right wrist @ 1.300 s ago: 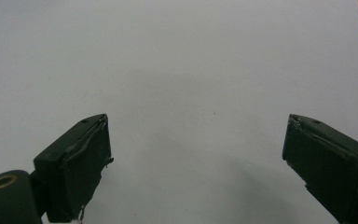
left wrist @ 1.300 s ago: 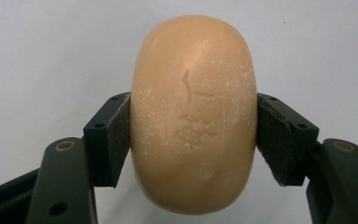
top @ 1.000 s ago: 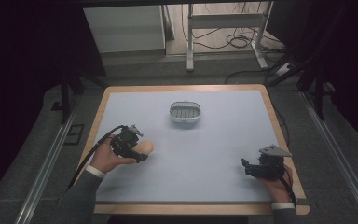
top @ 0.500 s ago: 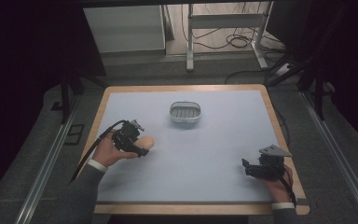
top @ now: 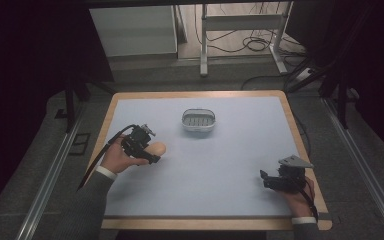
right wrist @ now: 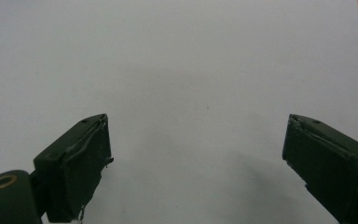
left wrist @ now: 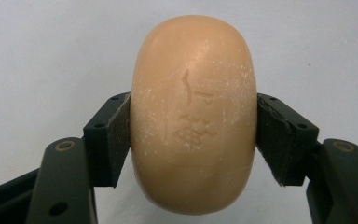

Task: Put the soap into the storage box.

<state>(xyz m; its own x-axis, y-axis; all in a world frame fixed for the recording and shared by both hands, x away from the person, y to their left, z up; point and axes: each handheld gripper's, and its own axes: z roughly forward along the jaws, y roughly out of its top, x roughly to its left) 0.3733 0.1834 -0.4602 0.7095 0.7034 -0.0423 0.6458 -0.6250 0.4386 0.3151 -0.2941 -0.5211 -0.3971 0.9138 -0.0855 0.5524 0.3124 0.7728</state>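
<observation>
Left gripper [top: 150, 152] squeezing a tan soap bar [left wrist: 193, 114], right gripper [right wrist: 198, 163] wide open holding nothing, little basket [top: 198, 120] far back.

peach soap [left wrist: 193, 116], black fingers [left wrist: 108, 137], pale blue-grey table [top: 220, 175], white basket [top: 198, 120]

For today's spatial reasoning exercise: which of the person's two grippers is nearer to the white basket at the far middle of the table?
Left. The left gripper, clamped on a soap bar, sits just left of and nearer than the basket. The right gripper waits open at the near right corner.
</observation>
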